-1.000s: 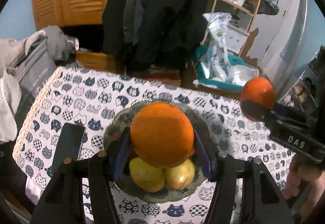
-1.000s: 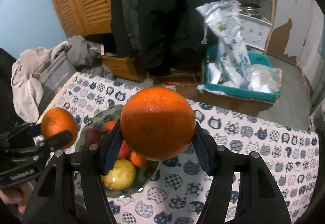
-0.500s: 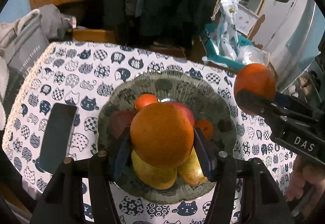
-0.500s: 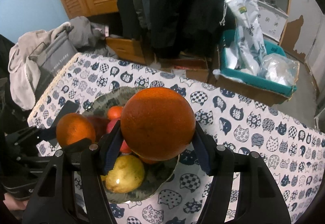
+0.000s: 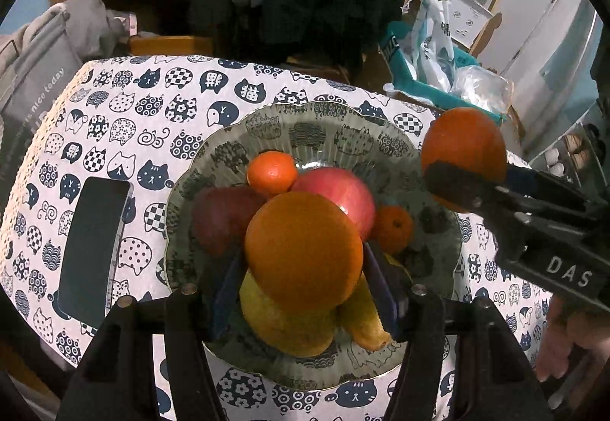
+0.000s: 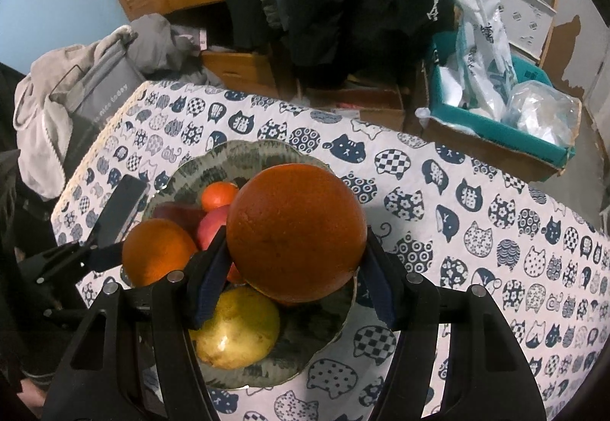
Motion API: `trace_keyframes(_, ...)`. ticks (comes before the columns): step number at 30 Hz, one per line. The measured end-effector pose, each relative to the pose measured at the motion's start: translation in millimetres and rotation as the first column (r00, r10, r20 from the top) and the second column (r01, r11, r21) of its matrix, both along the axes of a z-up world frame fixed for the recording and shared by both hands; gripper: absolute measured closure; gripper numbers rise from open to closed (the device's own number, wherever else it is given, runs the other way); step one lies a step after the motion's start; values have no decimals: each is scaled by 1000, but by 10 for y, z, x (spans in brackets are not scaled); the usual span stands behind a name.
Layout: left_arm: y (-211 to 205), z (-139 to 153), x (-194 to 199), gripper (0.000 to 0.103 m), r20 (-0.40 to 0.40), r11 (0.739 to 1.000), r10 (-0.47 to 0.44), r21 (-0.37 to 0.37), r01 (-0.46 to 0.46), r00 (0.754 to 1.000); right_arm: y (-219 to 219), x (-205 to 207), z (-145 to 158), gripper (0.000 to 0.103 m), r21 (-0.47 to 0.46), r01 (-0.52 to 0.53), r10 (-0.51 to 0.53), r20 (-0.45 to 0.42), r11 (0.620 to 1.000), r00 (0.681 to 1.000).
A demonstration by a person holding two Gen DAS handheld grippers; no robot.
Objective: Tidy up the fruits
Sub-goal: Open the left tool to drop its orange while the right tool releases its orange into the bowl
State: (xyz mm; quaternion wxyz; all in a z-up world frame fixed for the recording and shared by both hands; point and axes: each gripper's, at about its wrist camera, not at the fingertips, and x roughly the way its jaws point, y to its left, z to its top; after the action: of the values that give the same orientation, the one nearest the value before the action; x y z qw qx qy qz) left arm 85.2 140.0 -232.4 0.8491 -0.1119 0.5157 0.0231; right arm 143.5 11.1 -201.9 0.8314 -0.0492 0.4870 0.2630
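Left tongs (image 5: pixel 303 280) just widening, right tongs (image 6: pixel 293 278) clamped, both angled downward

The right gripper (image 6: pixel 295 283) clamps a large orange (image 6: pixel 295 232) between its blue pads (image 6: pixel 207 280), above the right side of a scalloped glass plate (image 6: pixel 267 367). On the plate lie a yellow pear (image 6: pixel 236 329), a red apple (image 6: pixel 211 224) and a small tangerine (image 6: pixel 219 194). At left, the left gripper (image 6: pixel 95 255) has a second orange (image 6: pixel 158 253) between its fingers. A dark phone (image 6: pixel 118 213) lies on the cat-print tablecloth (image 6: pixel 476 230), left of the plate.
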Motion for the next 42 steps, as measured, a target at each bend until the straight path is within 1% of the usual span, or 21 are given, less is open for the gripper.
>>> trace_keyframes(3, 1, 20, -13, 29, 3, 1000, -1, 13, 1, 1000, 25, 23, -36, 38, -3, -6, 5, -12, 1000, 1000)
trace_keyframes(4, 8, 26, -19, 29, 4, 1000, 0, 15, 0, 1000, 29, 30, -44, 38, -2, -6, 6, -15, 1000, 1000)
trace_keyframes(8, 37, 72, -56, 28, 8, 1000, -1, 5, 0, 1000, 50, 73, -92, 37, 4, -15, 15, -39, 1000, 999)
trace_keyframes(13, 56, 145, -104, 28, 17, 1000, 4, 16, -4, 1000, 112, 97, -209, 36, -22, -32, 31, -69, 999, 997)
trace_keyframes(19, 121, 241, -156, 28, 31, 1000, 27, 10, -28, 999, 160, 101, -316, 34, -61, -42, 37, -77, 997, 996)
trace_keyframes(22, 143, 294, -177, 28, 39, 999, 33, 11, -33, 999, 145, 107, -332, 33, -59, -43, 39, -75, 997, 996)
trace_keyframes(23, 148, 310, -183, 28, 42, 999, 35, 13, -36, 998, 132, 110, -301, 29, -47, -41, 38, -61, 998, 997)
trace_keyframes(25, 152, 352, -204, 25, 54, 999, 38, 12, -39, 998, 115, 120, -211, 24, -26, -36, 35, -31, 999, 999)
trace_keyframes(28, 142, 422, -226, 25, 71, 999, 37, 17, -39, 997, 91, 130, -78, 24, -12, -32, 32, -8, 999, 999)
trace_keyframes(32, 127, 540, -253, 25, 99, 999, 37, 30, -40, 994, 10, 115, 109, 24, 6, -4, 4, 24, 1000, 1000)
trace_keyframes(38, 112, 786, -326, 25, 162, 998, 39, 32, -45, 986, -148, 13, 409, 24, 0, 50, -50, 90, 999, 995)
trace_keyframes(42, 102, 960, -384, 23, 206, 998, 43, 29, -50, 978, -287, -70, 636, 24, -1, 84, -83, 140, 996, 987)
